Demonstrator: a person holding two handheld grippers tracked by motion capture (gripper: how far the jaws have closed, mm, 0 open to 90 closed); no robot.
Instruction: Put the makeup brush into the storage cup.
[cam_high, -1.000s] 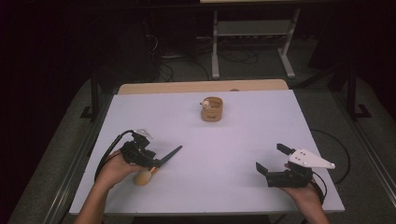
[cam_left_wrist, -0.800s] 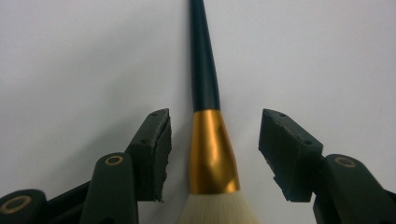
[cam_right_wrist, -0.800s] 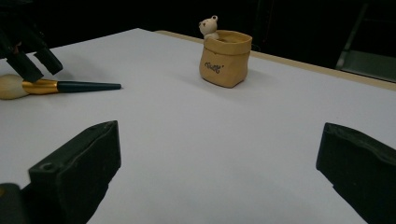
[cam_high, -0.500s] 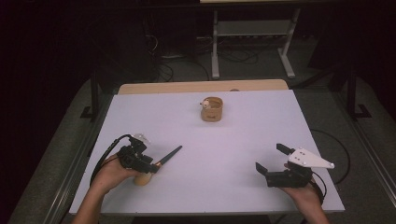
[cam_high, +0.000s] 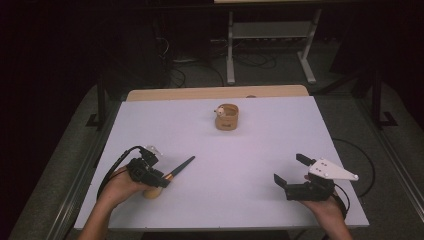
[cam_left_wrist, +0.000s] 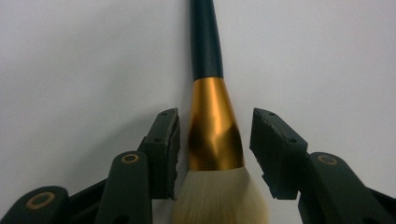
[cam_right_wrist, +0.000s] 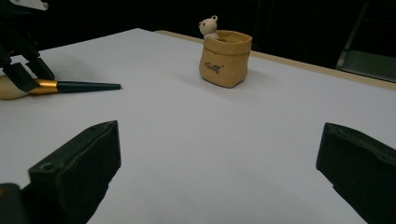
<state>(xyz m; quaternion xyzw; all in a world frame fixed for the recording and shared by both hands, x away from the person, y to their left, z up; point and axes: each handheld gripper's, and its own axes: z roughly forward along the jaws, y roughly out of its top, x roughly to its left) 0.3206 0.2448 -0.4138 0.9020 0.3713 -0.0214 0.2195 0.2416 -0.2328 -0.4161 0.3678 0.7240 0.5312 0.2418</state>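
Two closing jaws of the left claw (cam_left_wrist: 215, 154) flank the brush (cam_left_wrist: 212, 121), not touching.

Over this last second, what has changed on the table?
The left gripper has been closing its jaws around the brush's gold collar; the pads do not press on it yet. The brush, the right gripper and the little bear pot stayed put.

A white table (cam_high: 260, 150) carries a makeup brush (cam_high: 172, 173) lying flat near its front left, and a small tan pouch-shaped holder (cam_high: 227, 117) with a tiny bear figure standing upright toward the back.
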